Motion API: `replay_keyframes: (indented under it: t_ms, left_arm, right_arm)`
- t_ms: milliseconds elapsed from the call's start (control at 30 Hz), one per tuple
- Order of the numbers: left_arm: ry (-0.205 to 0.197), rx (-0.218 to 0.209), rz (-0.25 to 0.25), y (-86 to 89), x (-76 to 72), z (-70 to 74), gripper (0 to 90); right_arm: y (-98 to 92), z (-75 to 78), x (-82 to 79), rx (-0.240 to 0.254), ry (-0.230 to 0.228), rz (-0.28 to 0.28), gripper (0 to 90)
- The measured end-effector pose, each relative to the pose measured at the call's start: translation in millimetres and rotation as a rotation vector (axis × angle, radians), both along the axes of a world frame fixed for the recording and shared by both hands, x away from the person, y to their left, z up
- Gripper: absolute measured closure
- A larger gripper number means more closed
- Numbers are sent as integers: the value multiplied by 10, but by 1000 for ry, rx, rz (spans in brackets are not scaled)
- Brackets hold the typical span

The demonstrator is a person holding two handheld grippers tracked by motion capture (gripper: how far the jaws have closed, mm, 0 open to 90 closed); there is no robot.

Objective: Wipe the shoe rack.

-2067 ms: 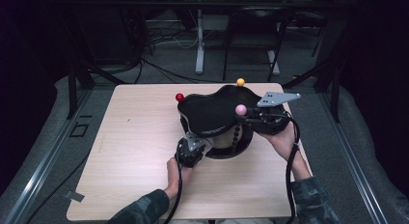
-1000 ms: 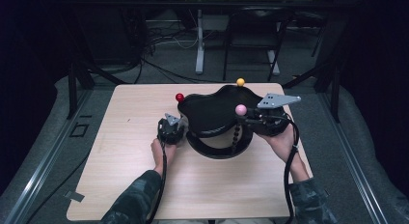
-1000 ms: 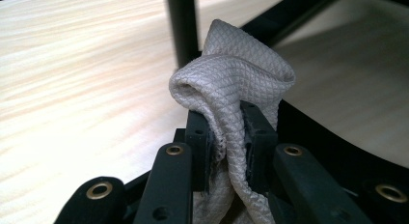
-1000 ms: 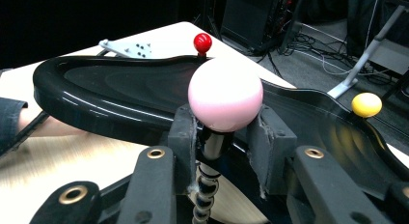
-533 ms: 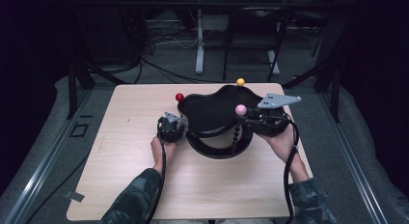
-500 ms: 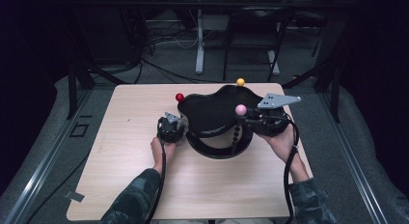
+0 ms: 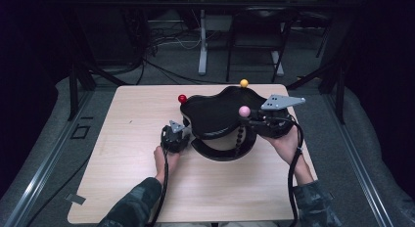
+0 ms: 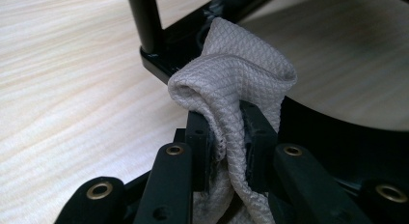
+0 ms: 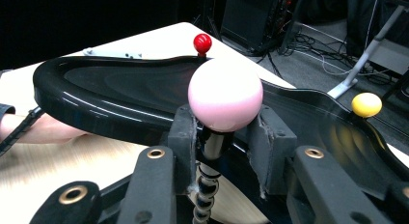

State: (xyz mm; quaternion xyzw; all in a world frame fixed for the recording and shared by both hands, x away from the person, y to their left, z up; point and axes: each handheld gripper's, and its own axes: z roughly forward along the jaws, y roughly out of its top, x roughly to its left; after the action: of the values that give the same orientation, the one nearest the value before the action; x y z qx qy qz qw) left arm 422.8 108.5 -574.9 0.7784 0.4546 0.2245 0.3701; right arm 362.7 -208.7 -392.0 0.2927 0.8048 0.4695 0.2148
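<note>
A pale wooden table stands in a dark room, with cables and metal stand legs on the grey floor beyond its far edge. Nearest, two camouflage sleeves come in from six o'clock. At about seven o'clock from the table's middle, the left gripper has its jaws pressed onto a bunched grey-white cloth, which bulges up between and above them; in the high view that gripper sits just beside the near-left rim of a glossy black two-tier stand. At four o'clock, the right gripper pinches the thin beaded post directly under a pink ball, its jaws closed on either side of the post; the high view puts this gripper at the stand's right edge. Farther off, a red ball rises at the stand's eleven o'clock and a yellow ball at its one o'clock, near the table's far edge.
</note>
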Motion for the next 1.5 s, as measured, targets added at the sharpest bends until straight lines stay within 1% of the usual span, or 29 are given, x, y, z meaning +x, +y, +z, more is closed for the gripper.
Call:
replay_keyframes:
  t_ms: [67, 333, 433, 467, 500, 700, 767, 867, 933, 1000, 1067, 1100, 1167, 1200, 1267, 1300, 1400, 1433, 1467, 1500]
  left_arm:
    - [5, -8, -4, -13, -46, 0, 766]
    - [-3, 3, -55, -122, -278, 0, 765]
    - [-15, 13, -80, -199, -385, -5, 765]
    - [-16, 9, -87, -231, -416, -7, 766]
    - [-21, 15, -101, -267, -454, -6, 766]
    - [-34, 10, -148, -449, -594, -17, 765]
    - [-30, 6, -159, -501, -624, -18, 765]
    - [-36, 2, -170, -567, -647, -15, 765]
    - [-39, -1, -176, -605, -655, -11, 765]
    - [-37, -15, -179, -647, -663, -7, 765]
    - [-43, -14, -190, -688, -677, 1, 765]
    - [-47, -22, -193, -715, -686, 1, 765]
    - [-55, -19, -207, -767, -707, 2, 765]
    - [-59, -10, -215, -793, -719, 6, 765]
    - [-64, -24, -226, -858, -734, 3, 764]
    - [-67, -16, -235, -881, -734, 9, 764]
    - [-65, -47, -242, -993, -739, 14, 763]
    - [-65, -25, -257, -1018, -737, 23, 763]
    - [-68, -22, -265, -1058, -737, 23, 763]
    - [-68, -22, -265, -1058, -737, 23, 763]
  right_arm:
    - [0, 0, 0, 0, 1, 0, 645]
    - [1, 1, 2, -1, 0, 1, 645]
    - [1, 2, 2, -1, 0, 1, 645]
    - [1, 2, 1, -1, 0, 0, 645]
    - [1, 2, 2, -1, 1, 1, 645]
    - [2, 3, 2, -2, 2, 1, 644]
    - [3, 4, 4, -2, 2, 3, 645]
    - [3, 4, 5, 2, 3, 7, 645]
    - [4, 7, 3, -7, 2, -1, 644]
    - [5, 7, 5, -6, 2, -3, 645]
    - [6, 7, 9, -7, 2, -4, 645]
    - [7, 7, 10, -7, 2, -6, 645]
    - [7, 6, 13, -5, 2, -5, 644]
    - [7, 5, 16, -1, 3, 1, 645]
    - [9, 7, 12, -7, 2, -7, 645]
    - [9, 7, 12, -7, 2, -7, 644]
    - [12, 7, 9, -8, 1, -7, 645]
    - [13, 6, 7, -9, -2, -9, 645]
    - [12, 6, 6, -9, -3, -10, 645]
    - [12, 6, 5, -9, -2, -11, 645]
